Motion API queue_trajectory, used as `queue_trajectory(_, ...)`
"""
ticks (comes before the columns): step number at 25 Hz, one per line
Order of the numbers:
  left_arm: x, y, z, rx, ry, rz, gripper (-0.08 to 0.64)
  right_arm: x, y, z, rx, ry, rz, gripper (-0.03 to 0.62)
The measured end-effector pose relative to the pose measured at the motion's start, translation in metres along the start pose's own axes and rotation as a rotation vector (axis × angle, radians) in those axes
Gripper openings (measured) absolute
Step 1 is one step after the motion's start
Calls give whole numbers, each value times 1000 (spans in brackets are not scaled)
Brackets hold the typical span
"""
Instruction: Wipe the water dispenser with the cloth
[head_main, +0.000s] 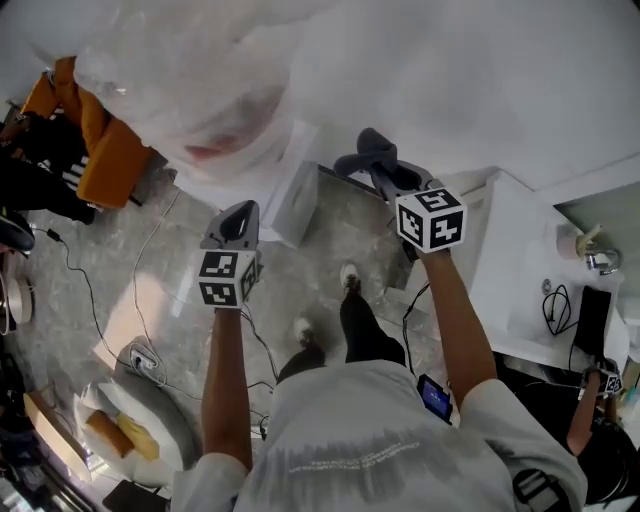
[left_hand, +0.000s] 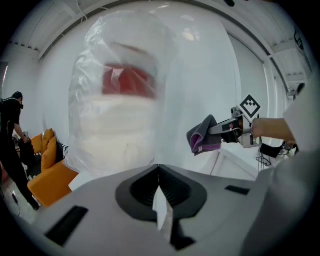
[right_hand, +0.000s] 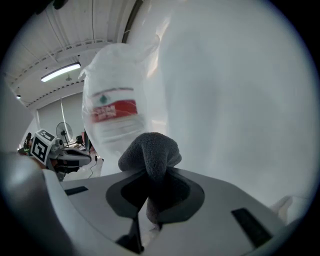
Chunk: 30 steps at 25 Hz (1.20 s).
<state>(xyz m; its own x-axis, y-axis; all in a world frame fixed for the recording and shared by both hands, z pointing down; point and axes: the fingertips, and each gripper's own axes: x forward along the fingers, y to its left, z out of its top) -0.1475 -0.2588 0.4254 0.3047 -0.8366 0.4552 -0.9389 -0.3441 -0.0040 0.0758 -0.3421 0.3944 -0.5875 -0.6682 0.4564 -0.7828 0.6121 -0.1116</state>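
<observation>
Clamped in the right hand-held gripper (right_hand: 150, 172): the grey cloth (right_hand: 150, 150), bunched and bulging out past the jaw tips. Long axis along the jaws, folded end pointing at the plastic-wrapped water dispenser (right_hand: 112, 112), just short of it. Left hand-held gripper (left_hand: 159, 172) pressed together, empty, aimed likewise.

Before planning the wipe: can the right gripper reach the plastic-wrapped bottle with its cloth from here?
Probably yes. The right gripper is shut on the cloth, and nothing shows between the cloth and the wrapped bottle just ahead.
</observation>
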Motion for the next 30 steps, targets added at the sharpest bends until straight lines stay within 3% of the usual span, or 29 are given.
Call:
queue_trajectory(12, 25, 31, -47, -79, 140, 146, 16, 160, -21, -57, 35, 182, 171, 57)
queue_trajectory(17, 24, 40, -48, -99, 144, 189, 17, 207, -22, -71, 82, 232, 177, 57)
queue_trajectory(23, 33, 38, -47, -95, 145, 177, 16, 239, -9, -78, 46, 237, 176, 57)
queue_trajectory(30, 40, 35, -50, -90, 141, 139, 15, 232, 17, -97, 34, 240, 201, 57)
